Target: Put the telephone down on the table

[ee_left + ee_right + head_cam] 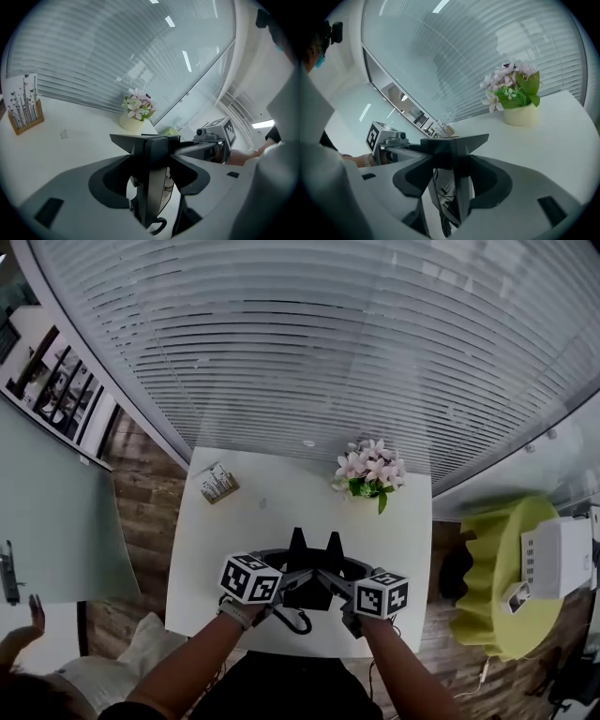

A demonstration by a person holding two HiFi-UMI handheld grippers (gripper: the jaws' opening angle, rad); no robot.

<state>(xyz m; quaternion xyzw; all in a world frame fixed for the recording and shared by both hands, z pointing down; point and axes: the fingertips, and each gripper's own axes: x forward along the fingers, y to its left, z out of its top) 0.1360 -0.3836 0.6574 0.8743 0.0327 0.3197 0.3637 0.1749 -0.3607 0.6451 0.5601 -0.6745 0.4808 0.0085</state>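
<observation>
A black telephone with a coiled cord is near the front edge of the white table. It hangs between my two grippers. The left gripper and the right gripper stand side by side with their jaws pointing away from me. In the left gripper view the left gripper has its jaws pressed together on the telephone's dark edge. The right gripper grips the telephone the same way. Whether the telephone touches the table is hidden.
A pot of pink flowers stands at the table's far right, and a wooden card holder at the far left. Glass with blinds rises behind the table. A yellow-green chair carrying a white box stands to the right.
</observation>
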